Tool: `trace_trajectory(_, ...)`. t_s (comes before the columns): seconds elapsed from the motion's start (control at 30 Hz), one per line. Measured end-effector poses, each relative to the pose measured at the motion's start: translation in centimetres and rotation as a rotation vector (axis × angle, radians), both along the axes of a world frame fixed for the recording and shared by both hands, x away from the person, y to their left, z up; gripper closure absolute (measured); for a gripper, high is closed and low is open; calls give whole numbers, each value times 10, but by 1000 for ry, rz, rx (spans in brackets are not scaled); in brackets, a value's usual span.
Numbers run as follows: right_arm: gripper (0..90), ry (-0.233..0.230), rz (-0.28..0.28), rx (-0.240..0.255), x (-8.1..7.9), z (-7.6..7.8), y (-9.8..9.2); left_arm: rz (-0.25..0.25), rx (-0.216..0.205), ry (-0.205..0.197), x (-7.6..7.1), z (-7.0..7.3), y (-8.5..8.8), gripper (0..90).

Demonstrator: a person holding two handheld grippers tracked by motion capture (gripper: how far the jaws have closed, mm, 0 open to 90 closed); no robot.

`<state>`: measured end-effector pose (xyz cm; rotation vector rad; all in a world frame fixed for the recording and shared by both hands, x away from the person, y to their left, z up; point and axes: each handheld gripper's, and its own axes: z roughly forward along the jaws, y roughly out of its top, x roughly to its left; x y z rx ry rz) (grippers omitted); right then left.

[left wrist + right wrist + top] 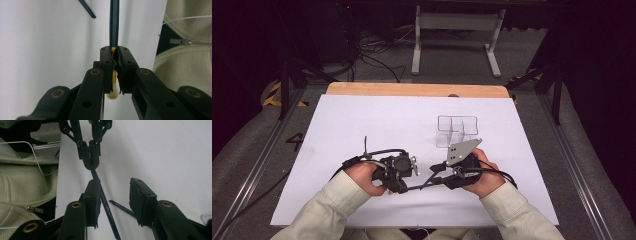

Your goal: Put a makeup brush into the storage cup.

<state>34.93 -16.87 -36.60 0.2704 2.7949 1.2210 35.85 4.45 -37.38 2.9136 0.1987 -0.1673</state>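
on the white bench (pixel 362 120), the left hand-held gripper (pixel 114 62) is clamped on a dark-handled brush (pixel 114 22) near its gold ferrule, while the right hand-held gripper (pixel 115 200), jaws apart around the handle, looks ready to close for a handover, clear divided box (pixel 456 129) farther right.

A slim dark-handled brush (pixel 114 22) with gold ferrule and pale bristles is clamped at the ferrule, above the white bench (pixel 362 125).
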Motion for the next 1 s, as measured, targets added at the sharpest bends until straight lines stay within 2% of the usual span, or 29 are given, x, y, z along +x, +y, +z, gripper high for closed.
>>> trace_trajectory(0.17, 617, 20, 16, -23, 1, -5, 8, -5, 9, 2, -1, -3, -3, 832)
trace_trajectory(0.47, 652, 43, 34, -50, 1, -11, 17, -16, -3, 7, -1, -1, -4, 832)
trace_trajectory(0.5, 661, 45, 38, -55, 1, -12, 18, -18, -10, -1, -1, -1, -4, 832)
trace_trajectory(0.8, 682, 78, 57, -94, 1, -17, 22, -20, -34, 10, -2, 1, -5, 832)
trace_trajectory(0.9, 697, 85, 65, -107, 1, -20, 23, -18, -31, 9, -2, 2, -5, 833)
trace_trajectory(1.0, 735, 93, 71, -124, 0, -23, 25, -23, -41, 8, -1, 3, -5, 833)
